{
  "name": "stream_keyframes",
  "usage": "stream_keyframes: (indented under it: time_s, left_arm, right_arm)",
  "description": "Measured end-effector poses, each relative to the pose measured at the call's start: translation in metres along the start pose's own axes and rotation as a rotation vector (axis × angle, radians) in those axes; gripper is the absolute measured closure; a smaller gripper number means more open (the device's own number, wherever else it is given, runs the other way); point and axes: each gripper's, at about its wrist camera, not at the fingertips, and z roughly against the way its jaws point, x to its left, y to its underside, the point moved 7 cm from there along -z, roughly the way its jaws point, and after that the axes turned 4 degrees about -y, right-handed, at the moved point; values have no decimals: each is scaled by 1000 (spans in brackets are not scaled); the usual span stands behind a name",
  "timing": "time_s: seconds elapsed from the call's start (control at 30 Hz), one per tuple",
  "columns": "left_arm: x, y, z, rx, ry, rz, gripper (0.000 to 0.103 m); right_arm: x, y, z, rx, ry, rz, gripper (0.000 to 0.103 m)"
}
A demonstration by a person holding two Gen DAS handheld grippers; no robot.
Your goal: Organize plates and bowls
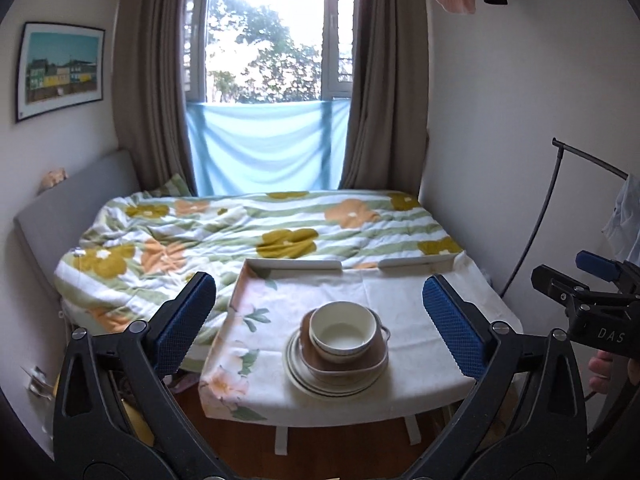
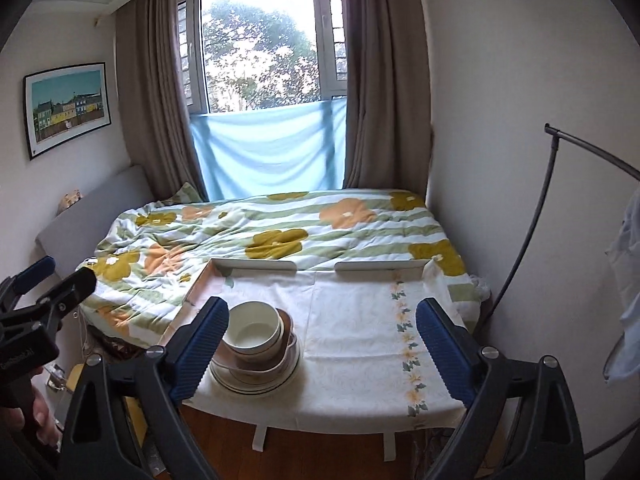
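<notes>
— What's laid out, biggest first?
— Bed, then the cloth-covered table — plates, brown dish and white bowl stacked there.
— Grippers?
— Left gripper and right gripper both gape wide, empty, above the table.

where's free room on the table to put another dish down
The widest bare patch is the cloth right of the stack of dishes, running to the flower border strip. Behind the stack, up to the raised back rail, it is also bare. The only crowded spot is the stack itself, near the table's front left. Both tools, left tool and right tool, are open and empty.
</notes>
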Motion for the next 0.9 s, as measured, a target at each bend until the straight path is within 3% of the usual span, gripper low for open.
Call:
stream_keyframes:
  time_s: [0.3,0.9]
  left_arm:
    - [0,2,3,-27,-26,-35,0]
    - [-1,5,-2,-30,-56,-48,0]
  right_arm:
    - [7,3,12,-49,35,5,10]
    - [9,-2,12,-59,46,12,10]
